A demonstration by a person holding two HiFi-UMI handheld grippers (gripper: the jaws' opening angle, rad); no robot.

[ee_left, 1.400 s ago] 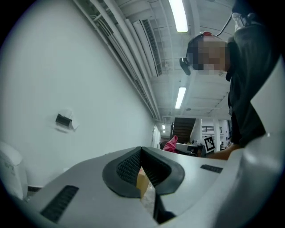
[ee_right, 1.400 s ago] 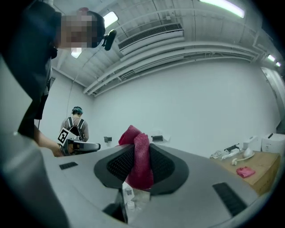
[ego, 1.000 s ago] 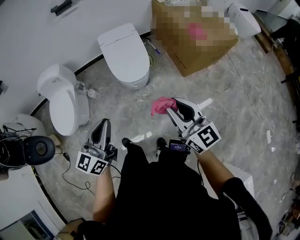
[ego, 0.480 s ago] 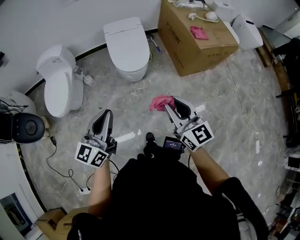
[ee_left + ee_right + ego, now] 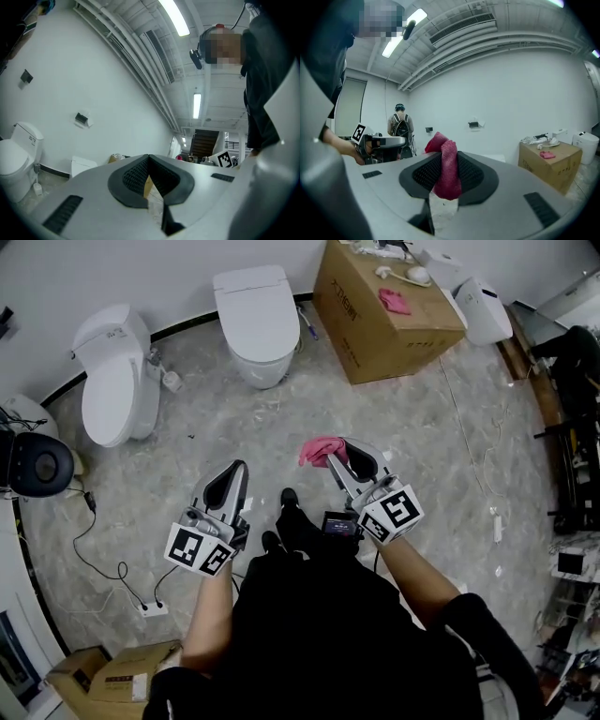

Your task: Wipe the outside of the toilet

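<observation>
Wiping hasn't started yet, I'd say. The white toilet (image 5: 253, 320) next to the cardboard box (image 5: 375, 324) and the second toilet (image 5: 111, 371) to its left are both by the wall, well apart from the tools. The right gripper (image 5: 335, 454) pinches a pink cloth (image 5: 319, 448). The left gripper (image 5: 238, 472) is pressed together on nothing. Compared to a second ago, both toilets sit higher in the head view, so no closer.

Seemingly a step back: the left toilet (image 5: 111, 381), the middle toilet (image 5: 255, 320) and the cardboard box (image 5: 384, 320) now lie farther off, while a power strip (image 5: 153, 607) and a second box (image 5: 103, 676) enter at lower left
</observation>
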